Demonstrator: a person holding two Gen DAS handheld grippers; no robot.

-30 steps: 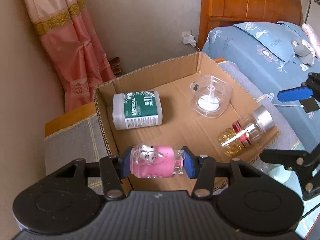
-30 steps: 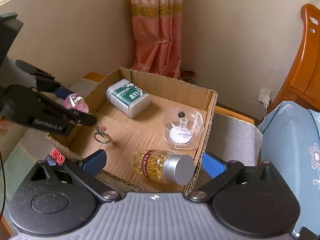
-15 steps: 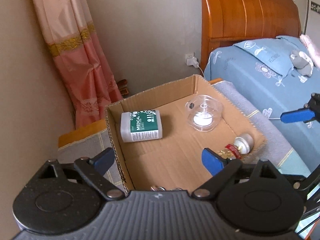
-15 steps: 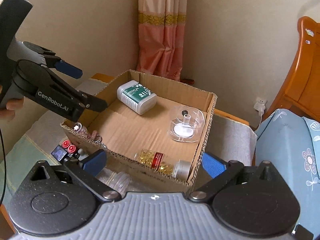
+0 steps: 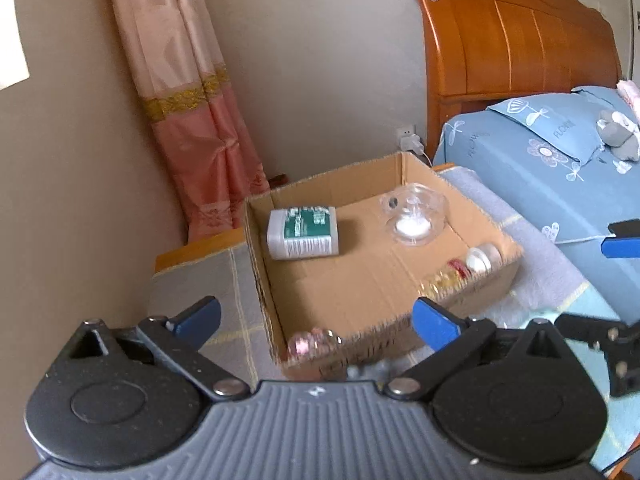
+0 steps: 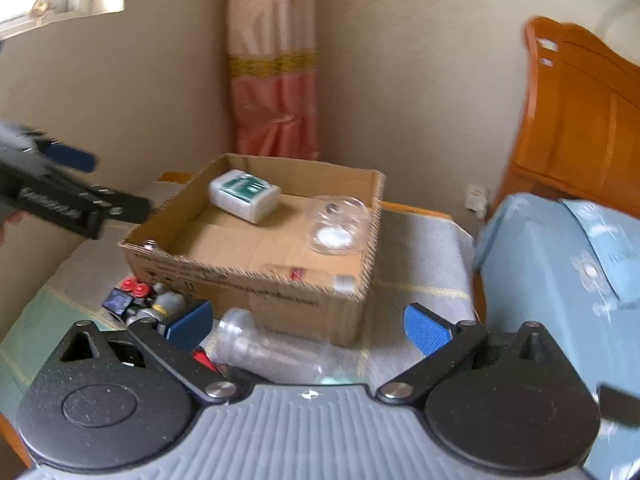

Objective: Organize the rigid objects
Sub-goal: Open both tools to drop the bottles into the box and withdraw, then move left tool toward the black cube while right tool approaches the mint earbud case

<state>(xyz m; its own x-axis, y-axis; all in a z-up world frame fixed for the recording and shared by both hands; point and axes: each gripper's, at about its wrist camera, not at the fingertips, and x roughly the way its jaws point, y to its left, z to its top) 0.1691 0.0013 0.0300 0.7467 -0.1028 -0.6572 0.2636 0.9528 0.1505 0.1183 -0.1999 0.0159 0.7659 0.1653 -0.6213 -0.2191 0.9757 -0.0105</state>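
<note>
L claw point(image 5: 316, 320) jaws opening, nothing between them. Pink bottle point(image 5: 314, 342) lies just ahead of it, in near corner of cardboard box point(image 6: 256, 280). R claw point(image 6: 308, 326) released, empty. Loose pile ahead-left of R claw: red-capped bits point(image 6: 134, 290); clear plastic jar point(image 6: 272, 350) directly ahead, smooth cylinder on its side, long axis crosswise. R hand nearer, likely takes jar next.

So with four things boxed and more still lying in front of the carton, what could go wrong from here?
1. The clear jar lies on its side against the cardboard box; a pinch from the right gripper may roll it away.
2. The pink bottle sits tight in the near corner, so later drops could strike it.
3. The small items are bunched, hard to single out.
</note>
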